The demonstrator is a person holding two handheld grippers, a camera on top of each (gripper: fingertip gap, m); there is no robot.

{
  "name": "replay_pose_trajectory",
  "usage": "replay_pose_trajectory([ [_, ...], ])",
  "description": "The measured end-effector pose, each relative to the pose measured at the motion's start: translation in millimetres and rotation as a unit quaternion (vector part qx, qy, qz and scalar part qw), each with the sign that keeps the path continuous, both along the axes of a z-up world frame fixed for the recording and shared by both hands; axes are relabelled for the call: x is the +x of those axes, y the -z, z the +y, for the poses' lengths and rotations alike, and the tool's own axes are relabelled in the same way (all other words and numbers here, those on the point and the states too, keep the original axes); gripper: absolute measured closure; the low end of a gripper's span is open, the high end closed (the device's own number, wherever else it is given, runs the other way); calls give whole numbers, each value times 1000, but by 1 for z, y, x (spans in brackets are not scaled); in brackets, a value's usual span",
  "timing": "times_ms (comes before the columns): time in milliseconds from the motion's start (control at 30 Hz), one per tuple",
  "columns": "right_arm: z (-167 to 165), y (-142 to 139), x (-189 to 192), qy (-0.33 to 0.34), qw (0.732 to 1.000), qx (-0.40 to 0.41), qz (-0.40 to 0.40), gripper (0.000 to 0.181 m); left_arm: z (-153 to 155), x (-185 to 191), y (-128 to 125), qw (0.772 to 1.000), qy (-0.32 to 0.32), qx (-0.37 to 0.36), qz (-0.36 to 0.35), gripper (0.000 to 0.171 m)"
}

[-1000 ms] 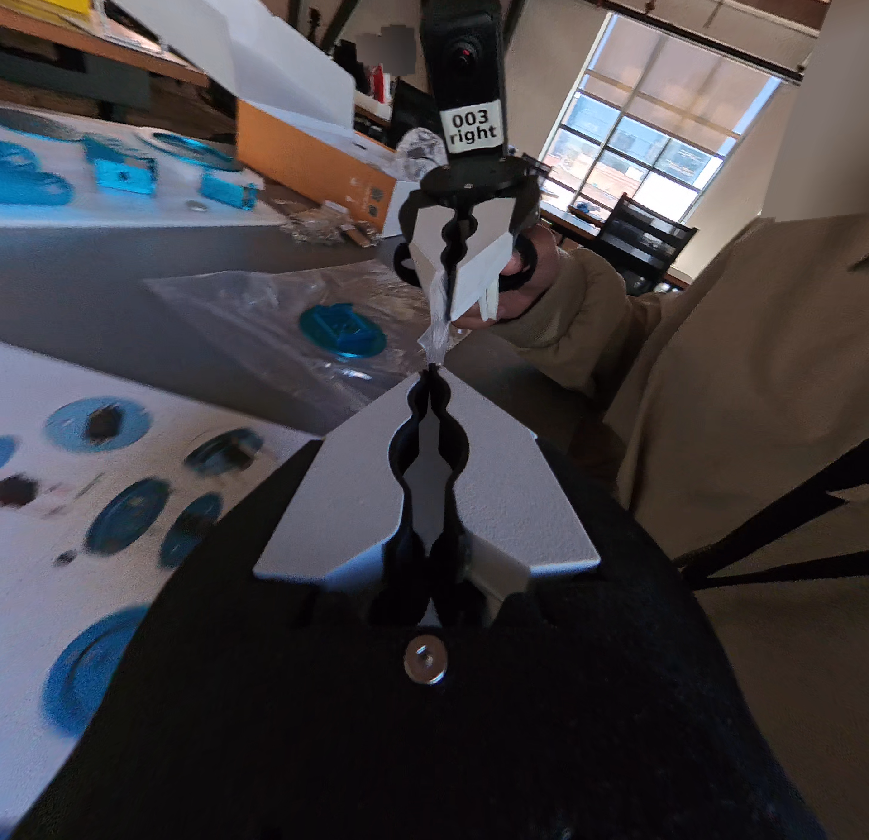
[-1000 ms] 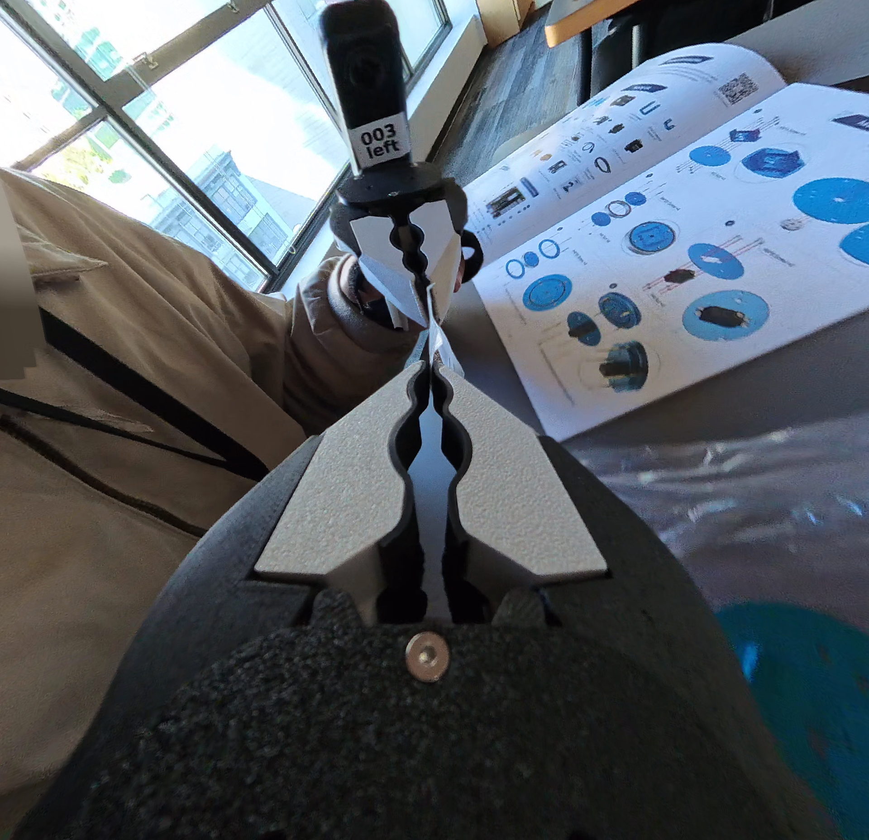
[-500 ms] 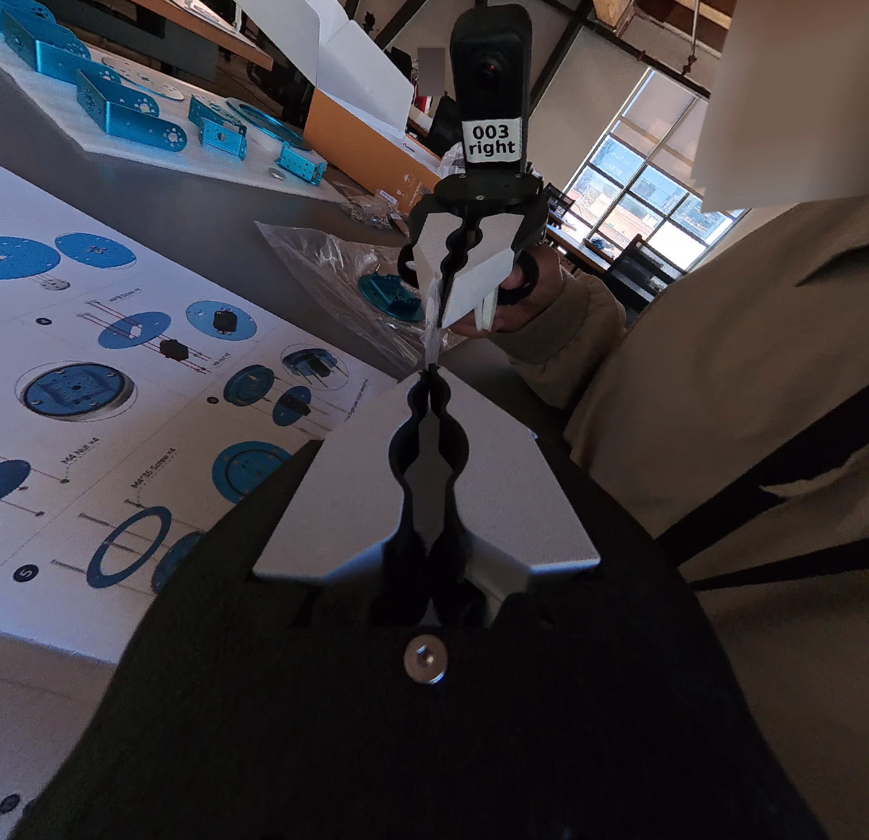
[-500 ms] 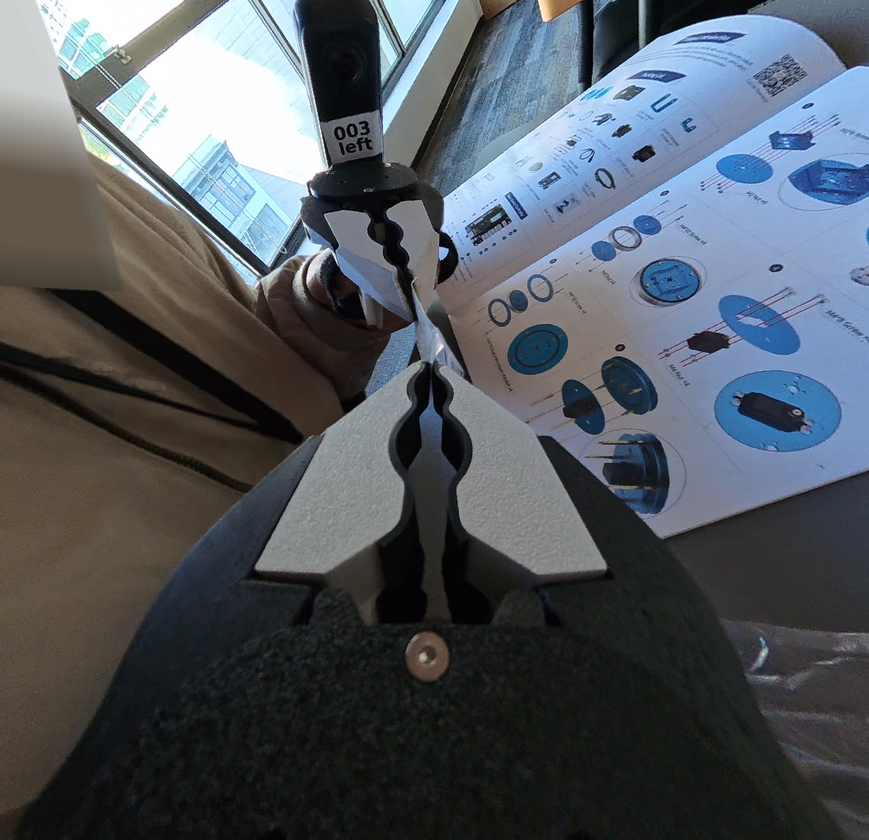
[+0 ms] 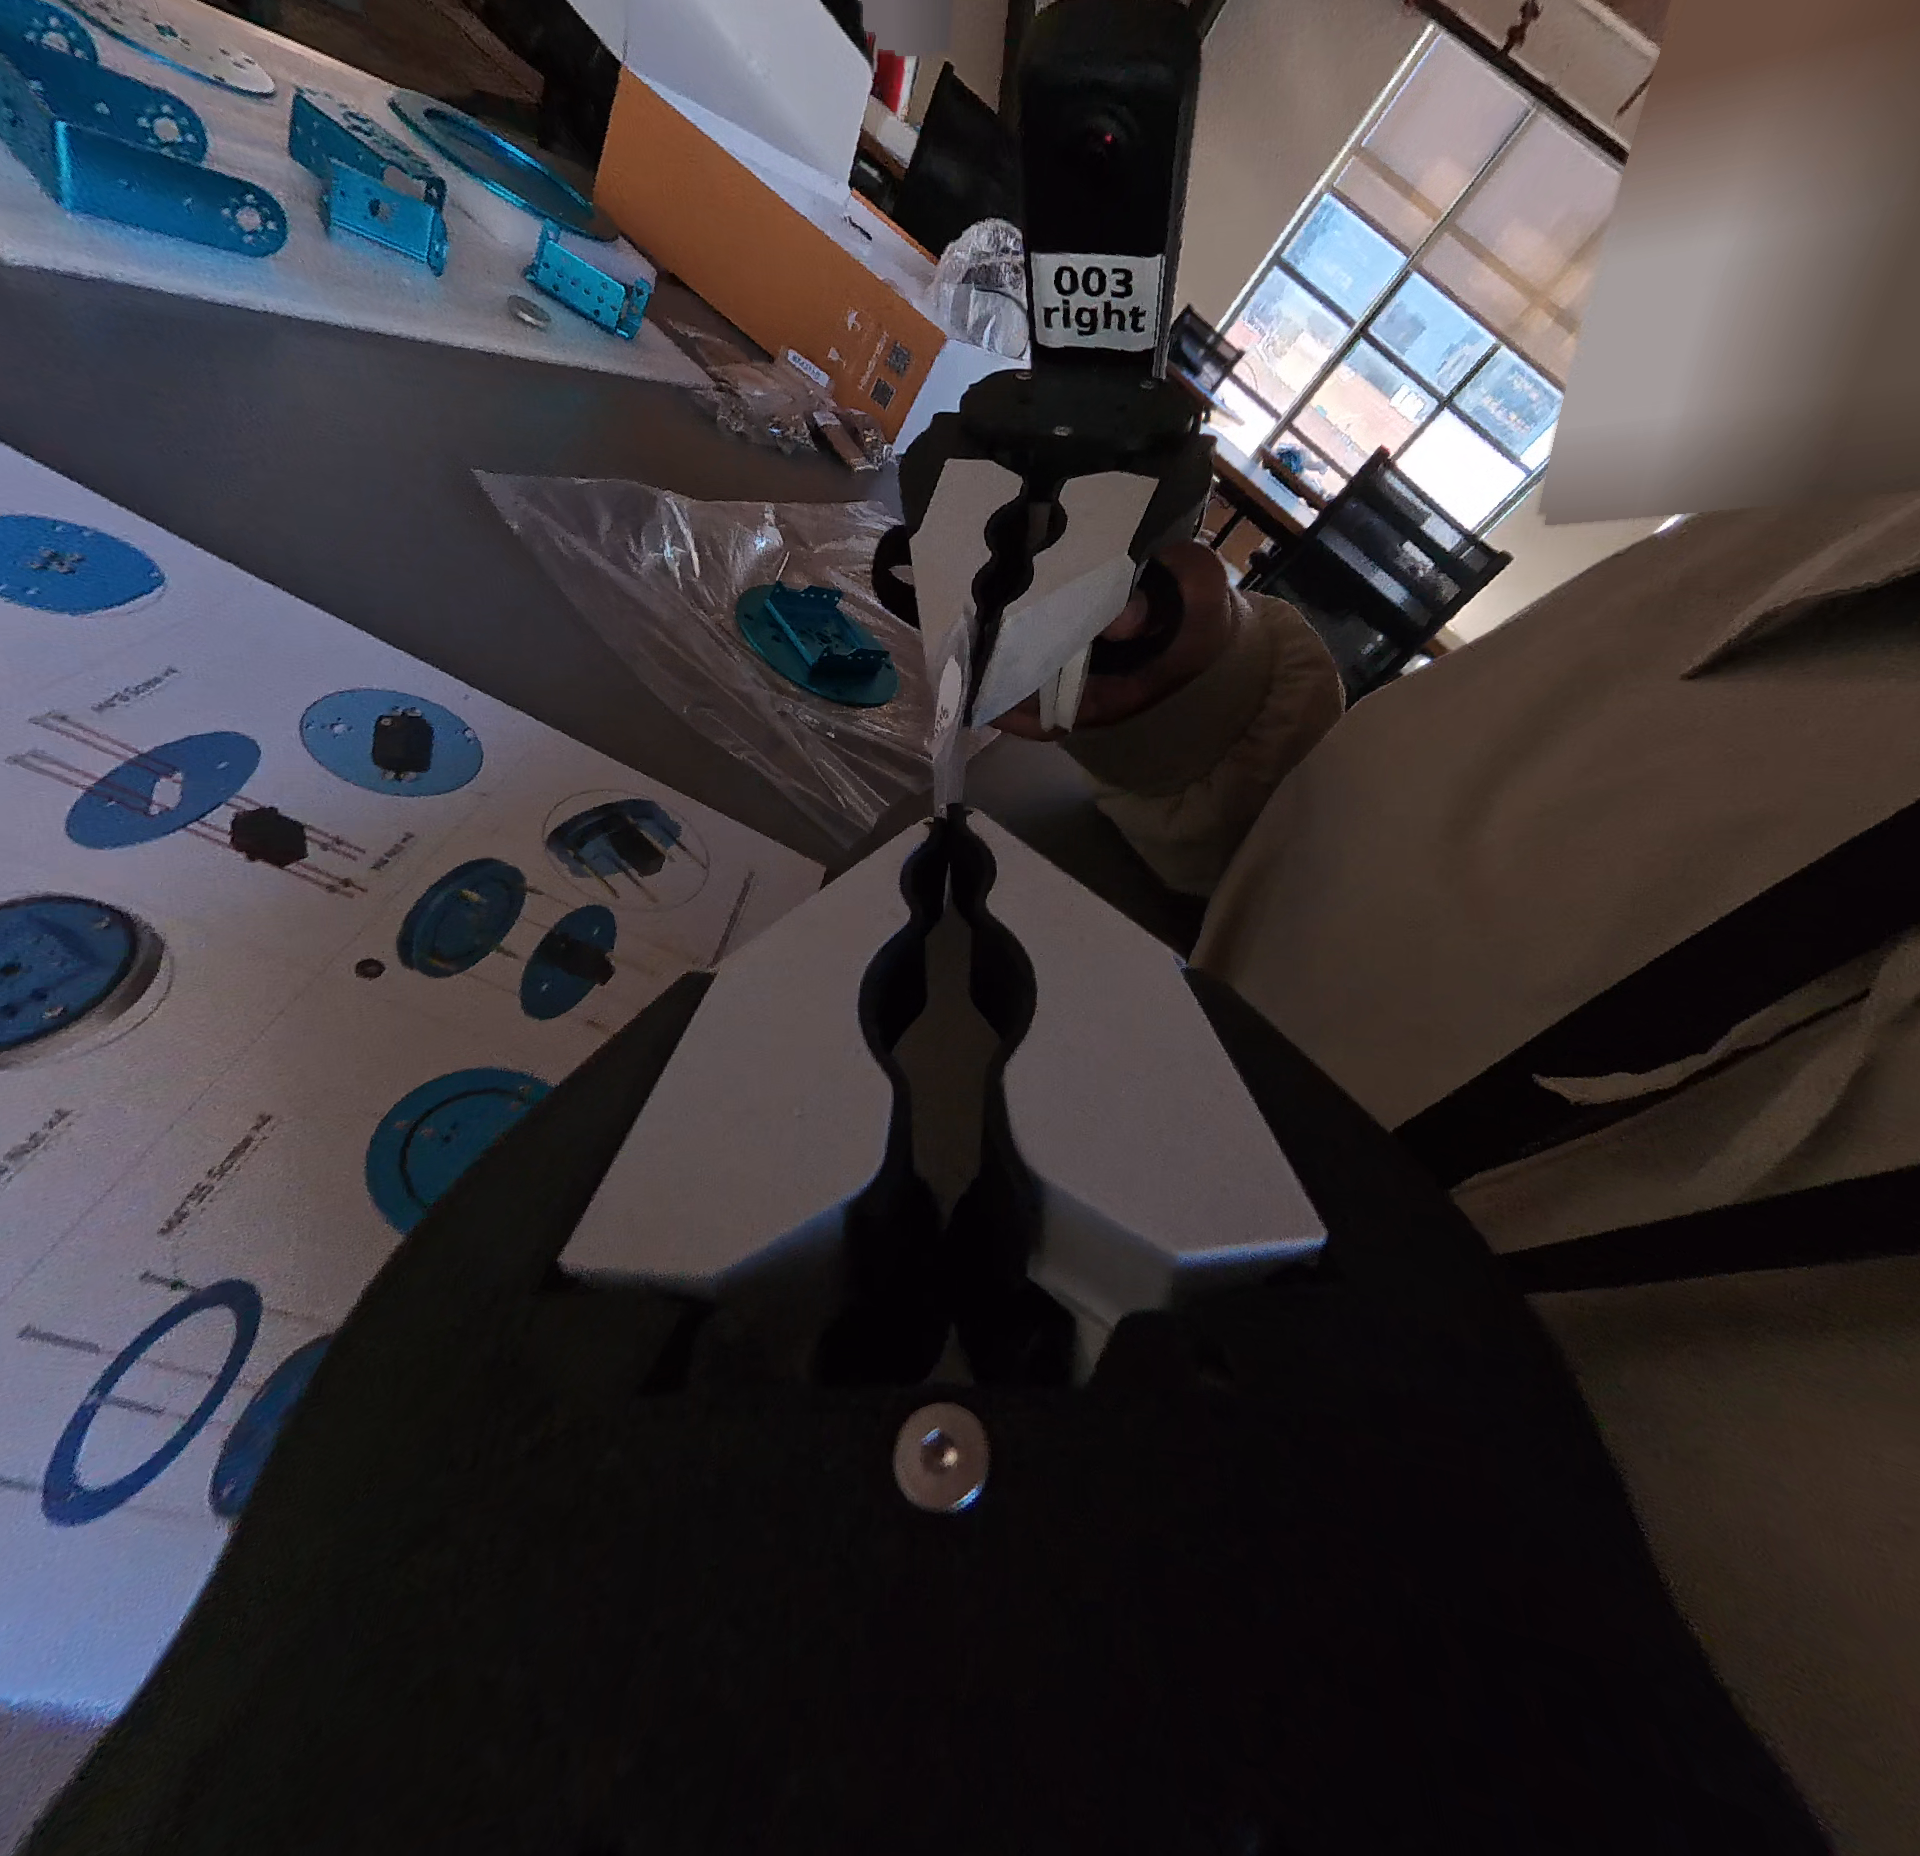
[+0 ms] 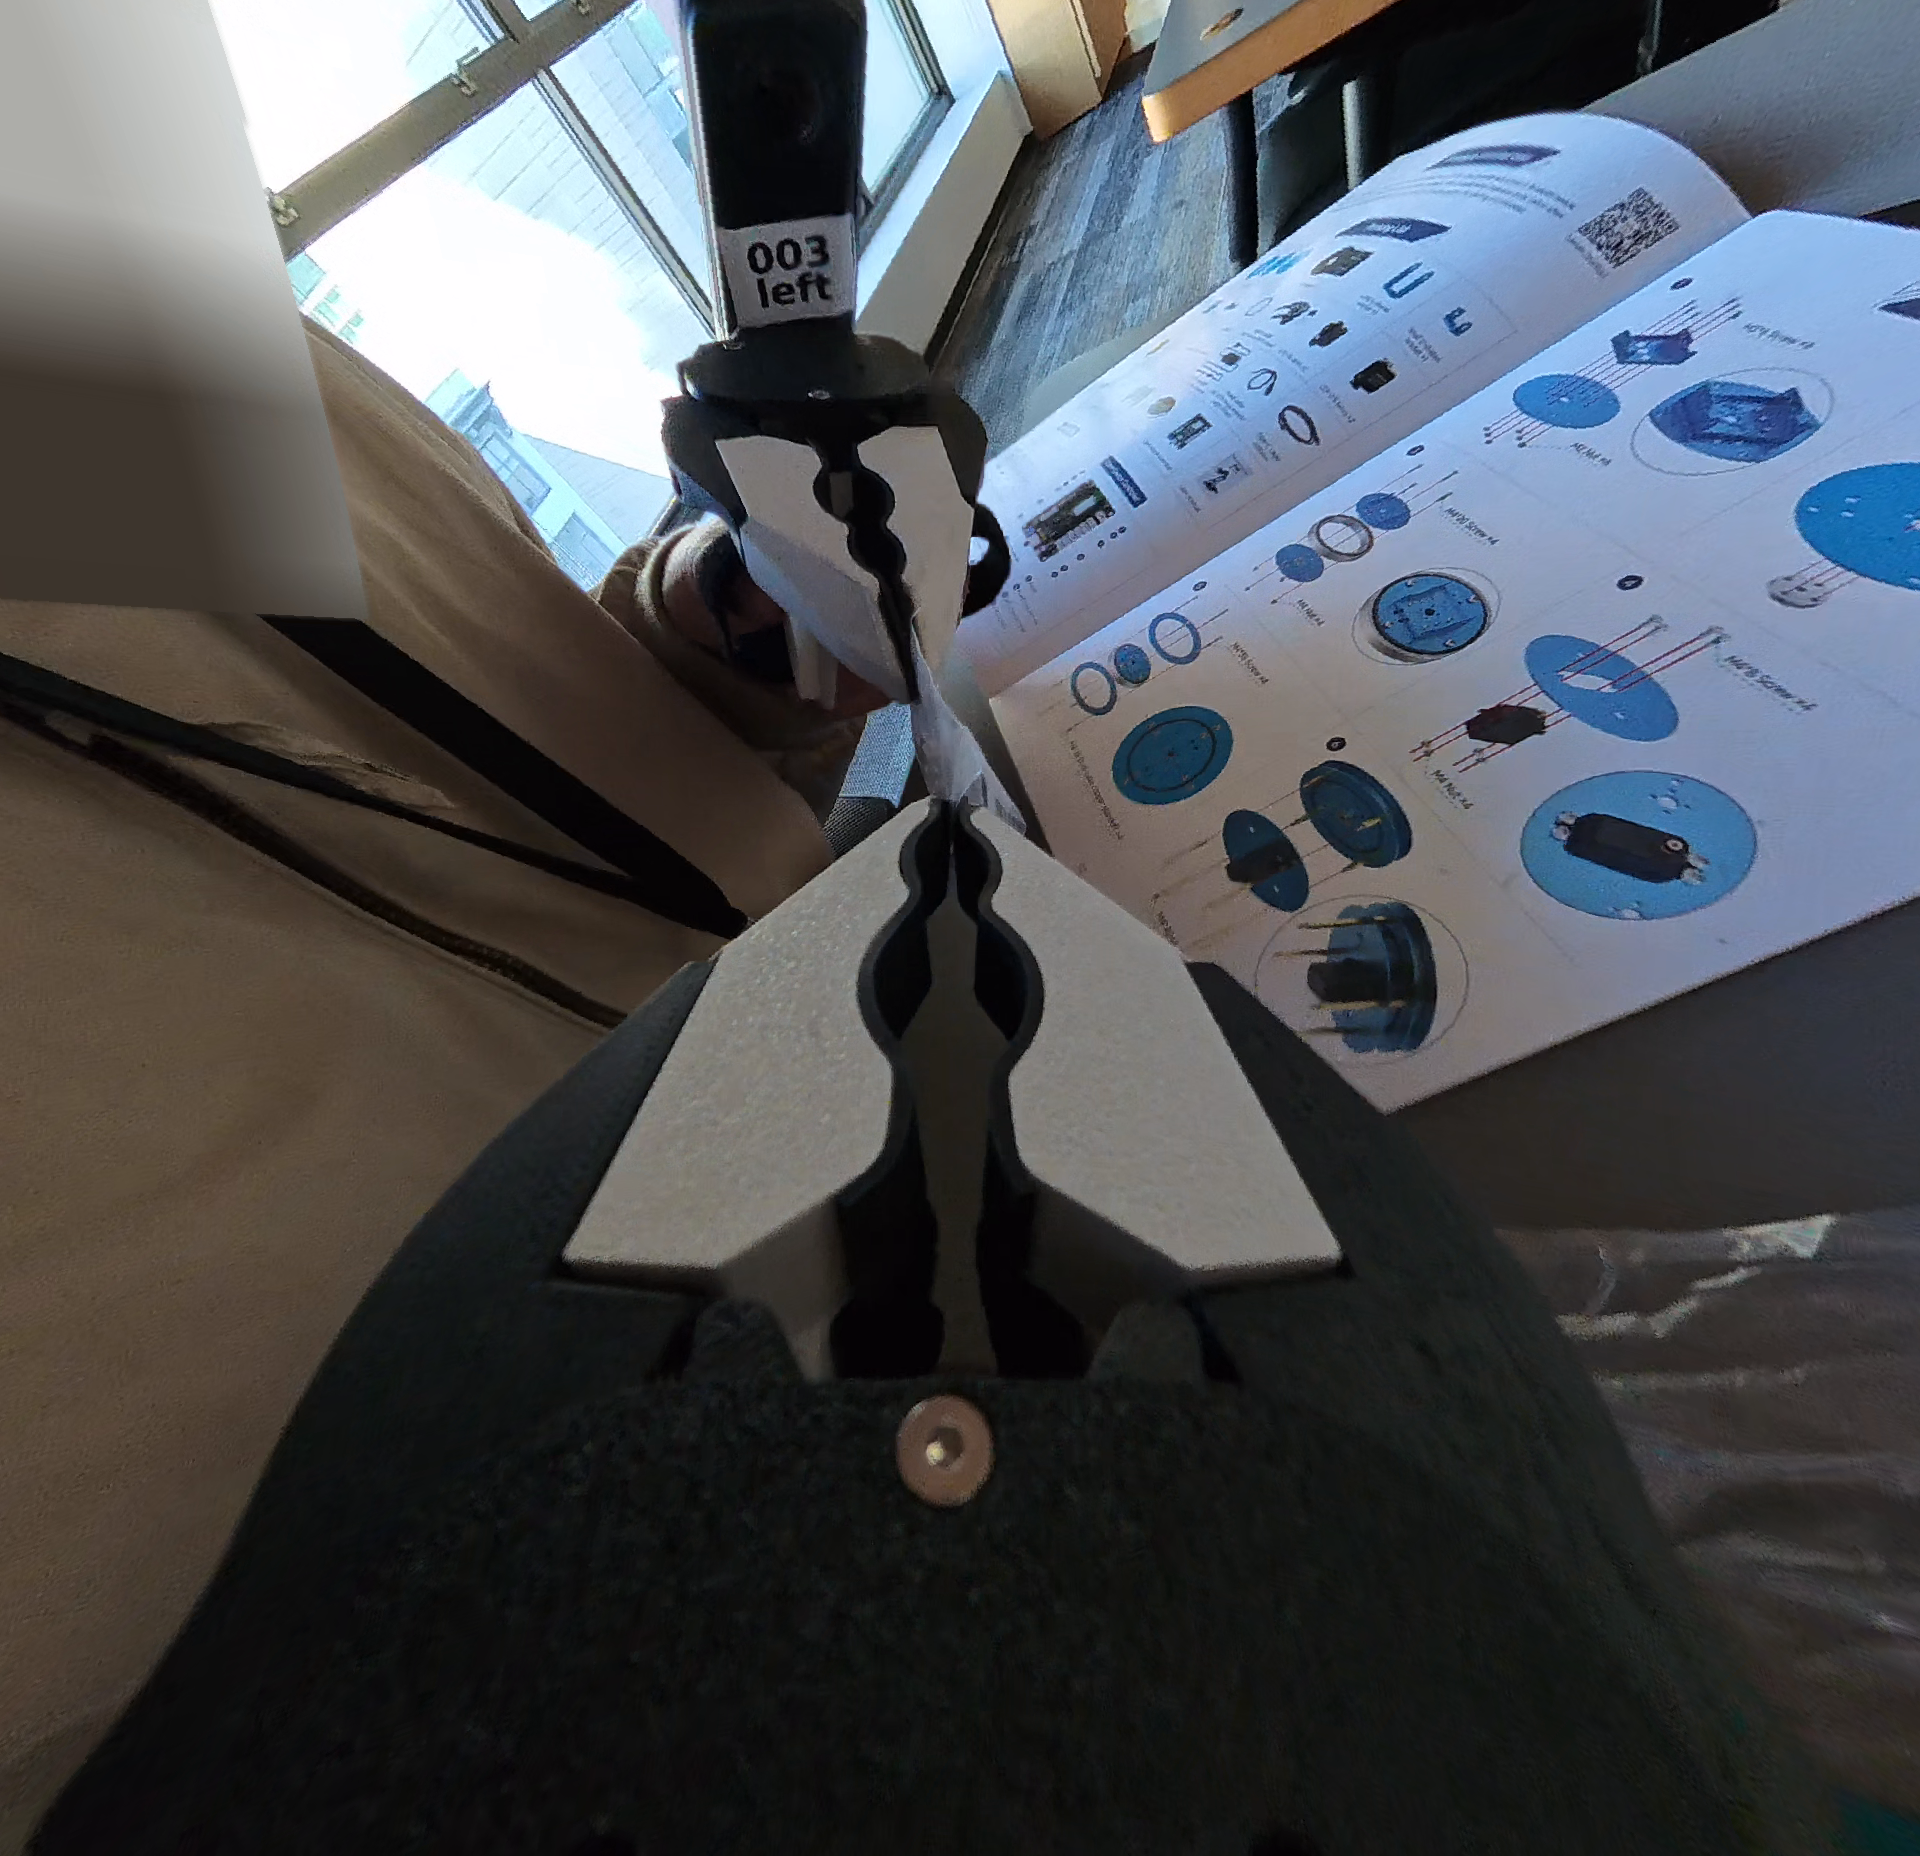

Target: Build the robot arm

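Note:
Both grippers face each other tip to tip and pinch the same small clear plastic packet (image 5: 948,736), which shows stretched between them in the right wrist view (image 6: 948,741) too. My left gripper (image 5: 951,819) is shut on its near end; it also shows farther off in the right wrist view (image 6: 914,689). My right gripper (image 6: 951,804) is shut on the other end and shows in the left wrist view (image 5: 975,710). The packet hangs in the air above the table edge, in front of a person in a beige jacket (image 5: 1558,871).
An open instruction booklet (image 5: 260,923) with blue part drawings lies on the grey table (image 5: 312,456). A clear plastic bag (image 5: 707,601) holds a blue round plate with a bracket (image 5: 816,643). Several blue metal brackets (image 5: 374,185) and an orange-and-white box (image 5: 748,227) lie farther back. Left tips to right tips: about 4 cm.
Both grippers have stayed shut on the packet and swung together, so the booklet now fills more of both views. The bag has slid out toward the edge of the right wrist view.

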State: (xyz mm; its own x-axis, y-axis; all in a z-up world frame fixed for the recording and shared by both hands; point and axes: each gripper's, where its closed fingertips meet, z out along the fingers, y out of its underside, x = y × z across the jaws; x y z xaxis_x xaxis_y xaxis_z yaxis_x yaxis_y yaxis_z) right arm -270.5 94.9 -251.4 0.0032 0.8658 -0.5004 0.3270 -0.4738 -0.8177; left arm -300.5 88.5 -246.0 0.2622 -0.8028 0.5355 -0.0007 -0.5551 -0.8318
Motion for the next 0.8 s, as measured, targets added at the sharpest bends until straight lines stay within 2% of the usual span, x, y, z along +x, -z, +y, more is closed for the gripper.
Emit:
replay_pose_trajectory([
  [167, -6, -5, 21, 6, 1000, 0, 13, 181, -7, 21, -6, 1000, 15, 17, -19, 171],
  [467, -16, 3, 49, 11, 1000, 6, 12, 181, -15, 50, 6, 1000, 8, 24, -17, 171],
  [800, -15, 3, 55, 20, 1000, 3, 18, 181, -21, 58, 6, 999, -9, 41, -30, 171],
])
